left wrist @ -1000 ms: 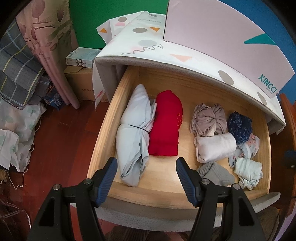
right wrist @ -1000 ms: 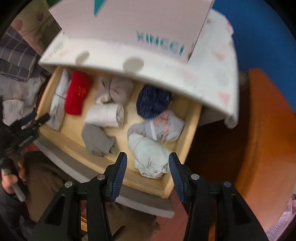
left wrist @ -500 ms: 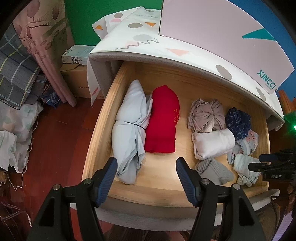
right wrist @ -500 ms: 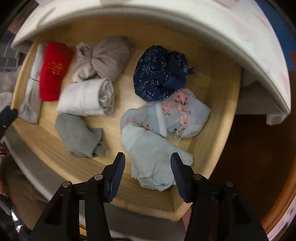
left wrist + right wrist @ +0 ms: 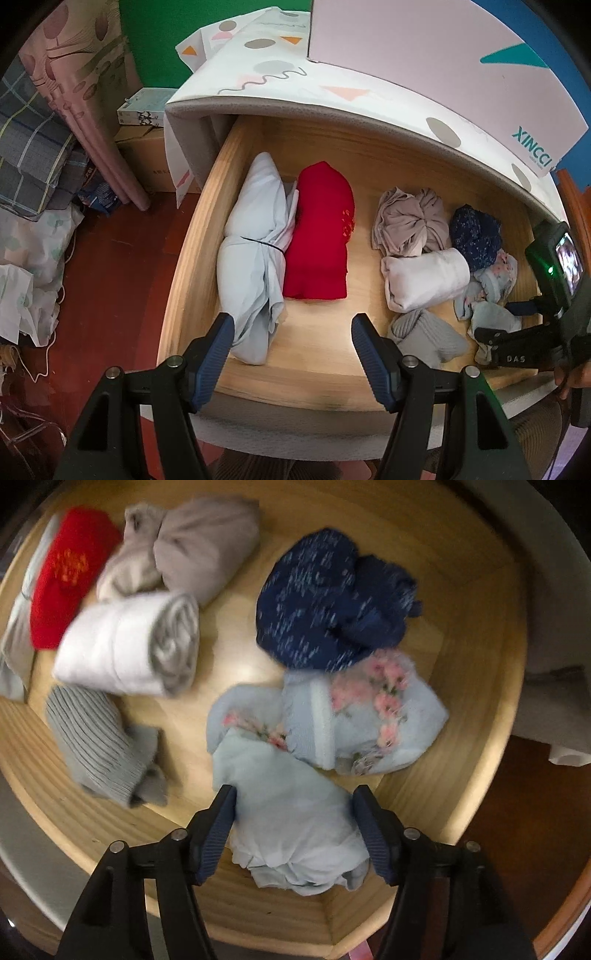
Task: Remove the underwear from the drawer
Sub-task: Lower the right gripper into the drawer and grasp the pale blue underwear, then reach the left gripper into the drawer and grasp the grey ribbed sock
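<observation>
The wooden drawer [image 5: 192, 258] stands pulled out, with folded clothes inside. A crumpled pale blue underwear [image 5: 295, 823] lies in its front right corner, also seen from the left wrist [image 5: 491, 317]. My right gripper [image 5: 293, 792] points straight down over it. Its jaws are opening, with the garment between the fingers and the left pad [image 5: 221, 812] at the fabric's edge. Behind it lie a floral blue underwear [image 5: 369, 720] and a navy patterned one [image 5: 325, 602]. My left gripper [image 5: 292, 325] hangs open and empty above the drawer's front edge.
Also in the drawer are a white roll [image 5: 424, 277], a grey ribbed piece [image 5: 424, 336], a beige bundle [image 5: 410, 225], a red fold [image 5: 321, 236] and a tied light blue bundle [image 5: 251, 251]. A patterned box [image 5: 424, 55] sits on the cabinet top. Laundry and cartons crowd the floor at left.
My right gripper has dropped into the drawer's right corner and its jaws have widened around the pale blue underwear. It has entered the left wrist view at right. The left gripper has kept still.
</observation>
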Available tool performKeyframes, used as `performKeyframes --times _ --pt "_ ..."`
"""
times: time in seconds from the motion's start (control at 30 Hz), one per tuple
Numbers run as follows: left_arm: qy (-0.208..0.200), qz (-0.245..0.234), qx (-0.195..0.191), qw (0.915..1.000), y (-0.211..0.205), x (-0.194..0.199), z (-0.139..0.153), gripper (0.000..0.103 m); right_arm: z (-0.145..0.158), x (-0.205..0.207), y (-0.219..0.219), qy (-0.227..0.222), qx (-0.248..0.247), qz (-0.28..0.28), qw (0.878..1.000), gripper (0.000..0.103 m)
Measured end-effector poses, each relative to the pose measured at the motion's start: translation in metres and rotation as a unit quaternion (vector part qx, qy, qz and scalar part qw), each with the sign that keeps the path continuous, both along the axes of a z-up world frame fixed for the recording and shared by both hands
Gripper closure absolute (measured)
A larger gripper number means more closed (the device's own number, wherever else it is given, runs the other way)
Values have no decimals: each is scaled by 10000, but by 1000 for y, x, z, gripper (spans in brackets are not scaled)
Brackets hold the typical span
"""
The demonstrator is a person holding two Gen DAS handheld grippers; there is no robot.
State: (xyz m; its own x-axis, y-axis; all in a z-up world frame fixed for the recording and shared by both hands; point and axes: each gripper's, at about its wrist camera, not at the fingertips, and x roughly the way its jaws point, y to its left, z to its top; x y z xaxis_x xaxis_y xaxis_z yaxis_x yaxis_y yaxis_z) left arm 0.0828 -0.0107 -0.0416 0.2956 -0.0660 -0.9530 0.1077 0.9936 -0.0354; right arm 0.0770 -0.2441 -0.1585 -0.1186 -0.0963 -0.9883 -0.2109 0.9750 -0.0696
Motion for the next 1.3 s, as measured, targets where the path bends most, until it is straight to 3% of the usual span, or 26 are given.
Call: performKeyframes --times 0.3,0.47,0.67,1.0,1.3 --pt "3 -75 137 9999 -4 0 -1 35 -14 -10 27 -76 -326 378 9987 39" --pt "17 -62 142 9999 -4 1 -2 35 -23 -19 37 -169 -302 241 9991 52" --pt "12 -104 222 9997 -7 1 -3 35 -22 -25 34 -276 -121 -175 9994 58" --pt "87 -167 224 9996 -10 1 -4 35 -19 -20 15 -310 507 -1010 9931 60" --pt "641 -577 232 9960 -27 4 -20 35 1 -26 -32 -385 733 -1458 9858 62"
